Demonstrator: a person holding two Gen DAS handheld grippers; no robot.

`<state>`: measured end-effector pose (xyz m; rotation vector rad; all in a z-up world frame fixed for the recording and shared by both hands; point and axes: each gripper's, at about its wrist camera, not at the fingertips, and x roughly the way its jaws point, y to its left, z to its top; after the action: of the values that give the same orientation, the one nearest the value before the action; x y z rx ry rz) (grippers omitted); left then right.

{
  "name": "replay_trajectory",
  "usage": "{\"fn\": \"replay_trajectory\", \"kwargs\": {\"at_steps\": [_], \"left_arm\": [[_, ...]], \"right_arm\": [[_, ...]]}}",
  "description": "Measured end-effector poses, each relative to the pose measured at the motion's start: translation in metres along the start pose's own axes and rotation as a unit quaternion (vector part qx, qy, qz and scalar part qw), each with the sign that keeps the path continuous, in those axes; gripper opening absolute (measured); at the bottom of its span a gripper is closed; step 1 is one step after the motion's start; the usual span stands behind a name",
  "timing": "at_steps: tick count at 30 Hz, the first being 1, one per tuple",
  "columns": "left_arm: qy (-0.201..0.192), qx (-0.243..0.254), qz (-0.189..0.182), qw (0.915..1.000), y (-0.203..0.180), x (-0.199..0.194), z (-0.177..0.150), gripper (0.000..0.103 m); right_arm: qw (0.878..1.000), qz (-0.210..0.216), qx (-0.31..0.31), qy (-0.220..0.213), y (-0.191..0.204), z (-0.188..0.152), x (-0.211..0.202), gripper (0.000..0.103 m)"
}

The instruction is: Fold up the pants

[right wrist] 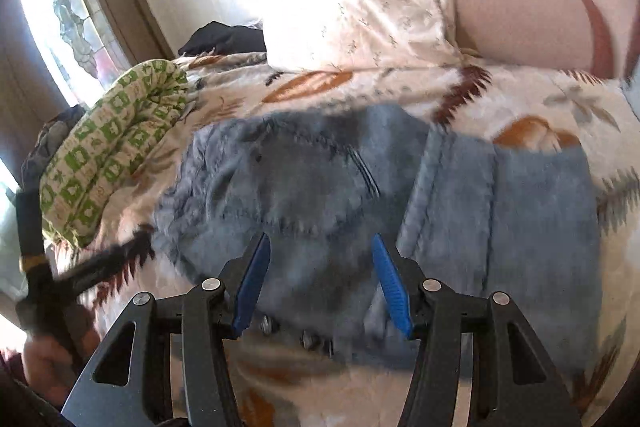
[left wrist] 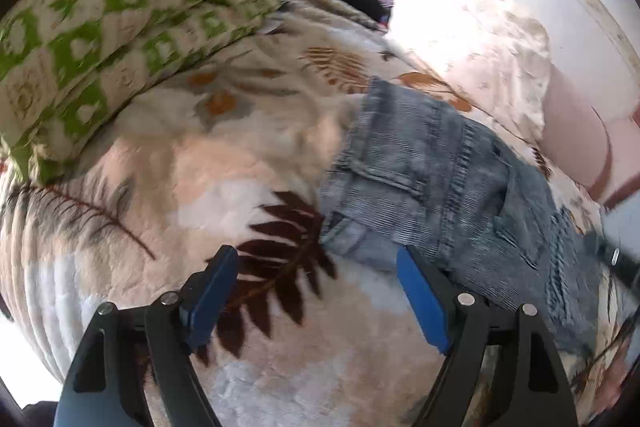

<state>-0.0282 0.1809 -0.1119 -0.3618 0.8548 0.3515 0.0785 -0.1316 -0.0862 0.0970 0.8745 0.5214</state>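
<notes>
Two grippers hang over a bed, and we see each from its own wrist camera. We find the pants (right wrist: 360,195), faded blue jeans, lying flat on a fleece blanket (left wrist: 200,167) printed with brown, orange and grey leaves. In the right wrist view they spread across the middle of the bed, a seamed pocket panel on the left part and a smoother, paler part on the right; two metal studs show at their near edge.

Our left gripper (left wrist: 316,263) has its blue-padded jaws standing wide apart with nothing between them but the blanket and a dark brown leaf print. Its right pad sits just at the near edge of the jeans (left wrist: 452,179), though we cannot tell whether it touches the cloth. Our right gripper (right wrist: 320,251) holds its jaws partly apart above the denim; the pads press on nothing that we can see, so it grips nothing.

We see a folded green-and-cream patterned quilt (left wrist: 120,27) piled on the blanket to the left of the jeans, near but apart from them. A cream pillow (right wrist: 372,7) and a pink bolster (right wrist: 520,11) lie at the far side of the bed. Some dark clothing (right wrist: 228,39) sits beyond the quilt, beside a window (right wrist: 72,11). The right wrist view is blurred.
</notes>
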Motion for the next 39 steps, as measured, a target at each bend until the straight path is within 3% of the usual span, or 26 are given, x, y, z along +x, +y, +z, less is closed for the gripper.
{"fn": "replay_trajectory", "kwargs": {"at_steps": [5,11,16,24,25,26,27,30,32,37,39], "left_arm": [[0.021,-0.011,-0.009,0.9997,-0.001,0.012,0.003,0.084],[0.019,-0.034,-0.016,0.9991,-0.002,0.022,0.009,0.088],[0.009,-0.019,-0.030,0.9993,-0.015,0.023,0.011,0.089],[0.011,0.001,-0.046,0.9989,-0.028,0.038,0.014,0.092],[0.010,-0.004,-0.057,0.9983,-0.026,0.037,0.015,0.088],[0.010,-0.015,-0.075,0.9970,-0.024,0.036,0.016,0.074],[0.017,-0.027,-0.095,0.9950,-0.021,0.037,0.017,0.069],[0.027,-0.069,-0.118,0.9903,-0.005,0.037,0.020,0.060],[0.031,-0.096,-0.135,0.9857,0.005,0.036,0.021,0.052],[0.034,-0.160,-0.173,0.9712,0.028,0.028,0.015,0.055],[0.019,-0.157,-0.161,0.9742,0.033,0.018,0.013,0.055]], "right_arm": [[0.996,0.023,-0.074,0.039,0.042,0.062,0.039,0.056],[0.978,0.056,-0.163,0.119,0.113,0.110,0.106,0.062],[0.961,0.056,-0.205,0.179,0.156,0.126,0.166,0.069],[0.934,0.040,-0.226,0.274,0.173,0.113,0.241,0.070],[0.933,0.032,-0.225,0.280,0.171,0.110,0.246,0.069],[0.932,0.024,-0.226,0.281,0.169,0.108,0.250,0.057],[0.932,0.012,-0.228,0.280,0.167,0.106,0.252,0.037],[0.941,0.002,-0.210,0.266,0.157,0.107,0.246,0.016],[0.948,-0.001,-0.203,0.246,0.153,0.108,0.234,0.013],[0.966,0.000,-0.179,0.187,0.145,0.110,0.192,0.012],[0.972,0.007,-0.171,0.162,0.141,0.114,0.172,0.012]]}}
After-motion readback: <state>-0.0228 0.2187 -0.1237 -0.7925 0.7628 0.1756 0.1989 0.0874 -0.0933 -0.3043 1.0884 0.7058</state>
